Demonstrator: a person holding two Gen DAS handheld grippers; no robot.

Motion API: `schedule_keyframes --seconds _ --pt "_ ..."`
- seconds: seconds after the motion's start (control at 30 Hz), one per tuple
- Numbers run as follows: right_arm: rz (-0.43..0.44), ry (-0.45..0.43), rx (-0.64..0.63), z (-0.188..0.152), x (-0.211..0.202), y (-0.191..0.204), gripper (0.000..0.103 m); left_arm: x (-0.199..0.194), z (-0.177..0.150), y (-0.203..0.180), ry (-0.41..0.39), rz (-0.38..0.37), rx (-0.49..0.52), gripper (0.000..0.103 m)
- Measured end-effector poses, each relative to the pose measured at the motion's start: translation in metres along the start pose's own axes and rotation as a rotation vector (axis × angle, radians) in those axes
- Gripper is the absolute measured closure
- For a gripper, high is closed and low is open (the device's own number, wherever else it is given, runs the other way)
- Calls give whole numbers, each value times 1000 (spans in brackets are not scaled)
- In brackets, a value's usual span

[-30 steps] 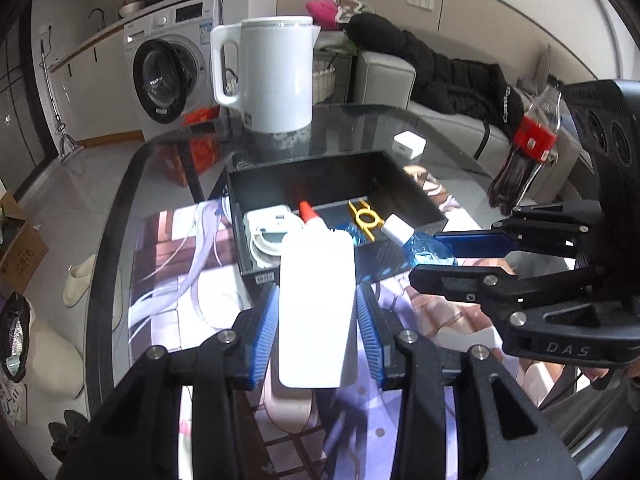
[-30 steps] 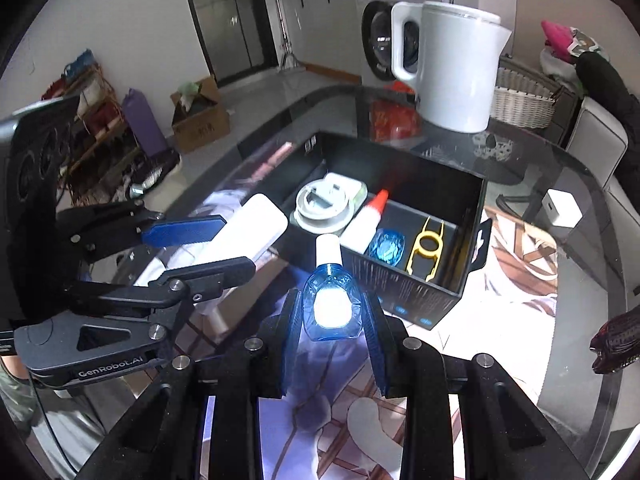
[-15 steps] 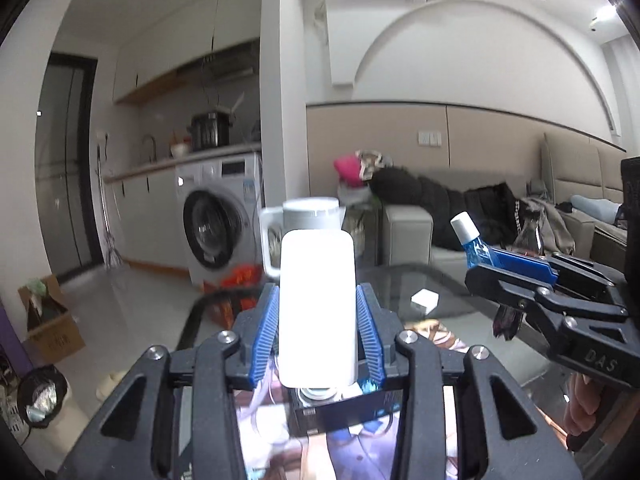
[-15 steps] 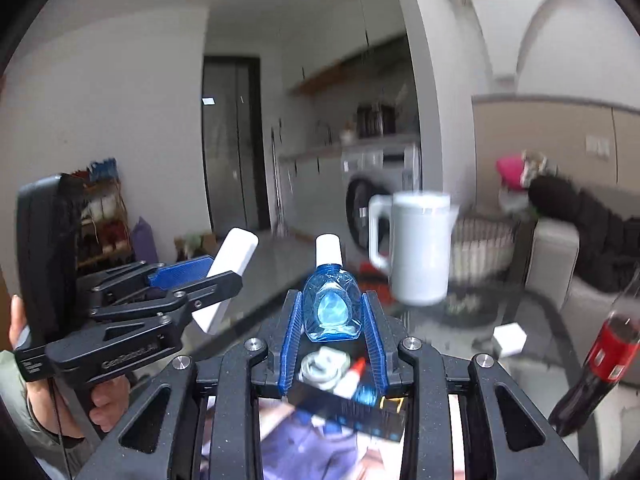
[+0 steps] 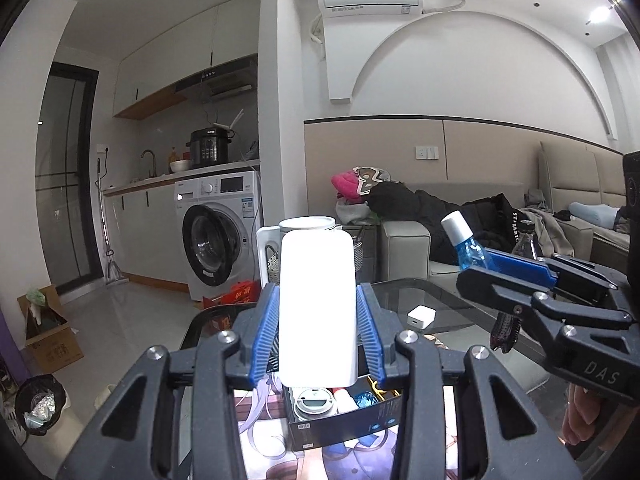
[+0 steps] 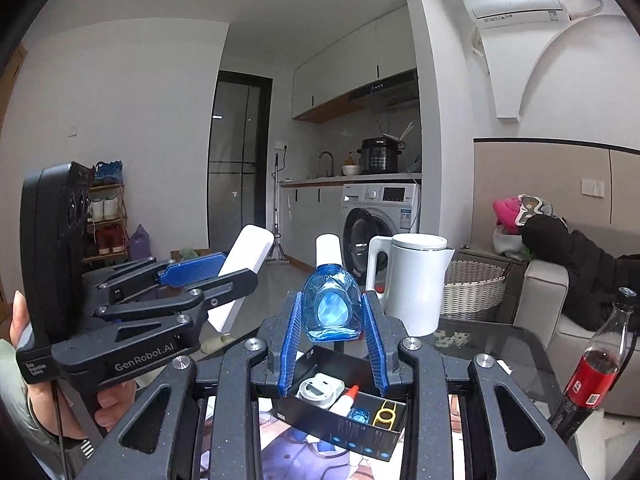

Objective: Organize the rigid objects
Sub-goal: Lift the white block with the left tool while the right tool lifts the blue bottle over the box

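Observation:
My left gripper (image 5: 317, 320) is shut on a flat white rounded block (image 5: 317, 304) and holds it high above the table. It also shows in the right wrist view (image 6: 240, 276). My right gripper (image 6: 330, 316) is shut on a small blue bottle (image 6: 331, 306) with a white cap, also raised; it shows in the left wrist view (image 5: 470, 246). Below, a black box (image 6: 352, 428) on the glass table holds a round white device (image 6: 318, 390), a white glue bottle with red tip (image 6: 344, 400), a blue item and a yellow tool (image 6: 386, 416).
A white kettle (image 6: 414, 280) stands on the far side of the glass table (image 6: 492, 340). A cola bottle (image 6: 596, 368) stands at the right. A small white cube (image 5: 421, 316) lies on the glass. A sofa and a washing machine are behind.
Both grippers have lifted and tilted up from just over the box to well above the table, each still holding its object. In the last half second they moved little.

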State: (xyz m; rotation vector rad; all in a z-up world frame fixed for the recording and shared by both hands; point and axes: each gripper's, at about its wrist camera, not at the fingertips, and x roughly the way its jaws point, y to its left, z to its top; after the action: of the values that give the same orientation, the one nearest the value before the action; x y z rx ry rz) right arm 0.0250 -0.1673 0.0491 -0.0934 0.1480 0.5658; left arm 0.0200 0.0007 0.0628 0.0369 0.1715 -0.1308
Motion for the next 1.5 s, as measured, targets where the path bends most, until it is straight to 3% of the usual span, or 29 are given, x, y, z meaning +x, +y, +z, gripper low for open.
schedule_keyframes --seconds 0.33,0.57,1.23,1.33,1.5 --pt "-77 -36 53 20 31 -11 73 45 6 14 20 10 -79 65" --pt "-129 9 92 18 65 -28 73 65 5 16 28 24 -127 65" --pt "-134 90 100 9 91 -43 73 89 -2 9 107 12 -118 65" --pt "-139 134 84 5 98 -41 73 96 -5 7 144 17 -114 65" --pt "-134 296 135 -10 125 -52 73 122 -18 12 301 27 -137 65"
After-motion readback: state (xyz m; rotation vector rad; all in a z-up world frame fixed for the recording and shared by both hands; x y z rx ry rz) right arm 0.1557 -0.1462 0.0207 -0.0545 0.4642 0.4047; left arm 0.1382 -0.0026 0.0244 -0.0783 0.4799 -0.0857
